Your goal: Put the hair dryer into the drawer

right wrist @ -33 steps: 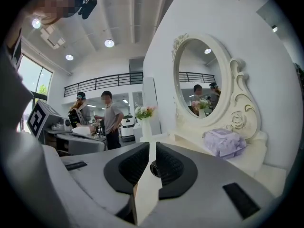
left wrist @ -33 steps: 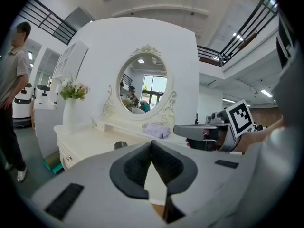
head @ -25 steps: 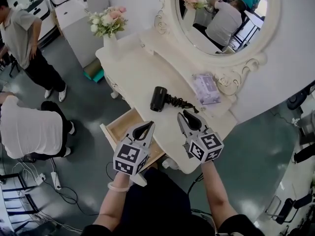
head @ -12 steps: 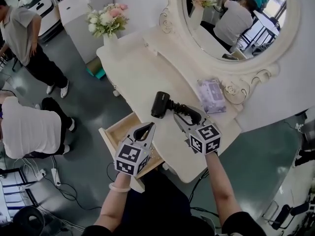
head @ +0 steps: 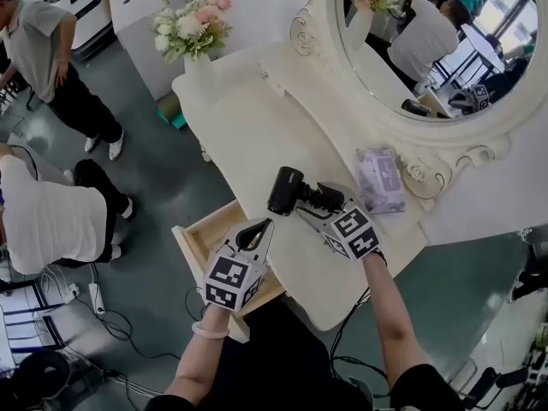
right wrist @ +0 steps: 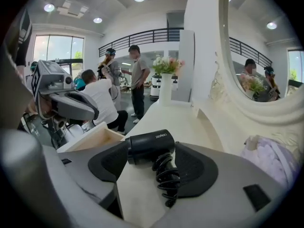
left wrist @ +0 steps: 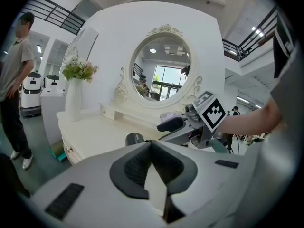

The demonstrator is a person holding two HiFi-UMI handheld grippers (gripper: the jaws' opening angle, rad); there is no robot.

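Vanity (head: pixel 248 135), right tool (head: pixel 313 206) just opened, seemingly astride hair dryer (head: pixel 284 191)

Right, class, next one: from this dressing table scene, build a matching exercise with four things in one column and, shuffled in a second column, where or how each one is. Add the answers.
Things
1. hair dryer
2. drawer
3. vase
4. purple pack

Place or state
A. stands upright at the far corner of the table
B. pulled open at the table's front
C. lies at the foot of the mirror frame
D. lies on the table near its front edge

Pairs: 1-D, 2-B, 3-A, 4-C
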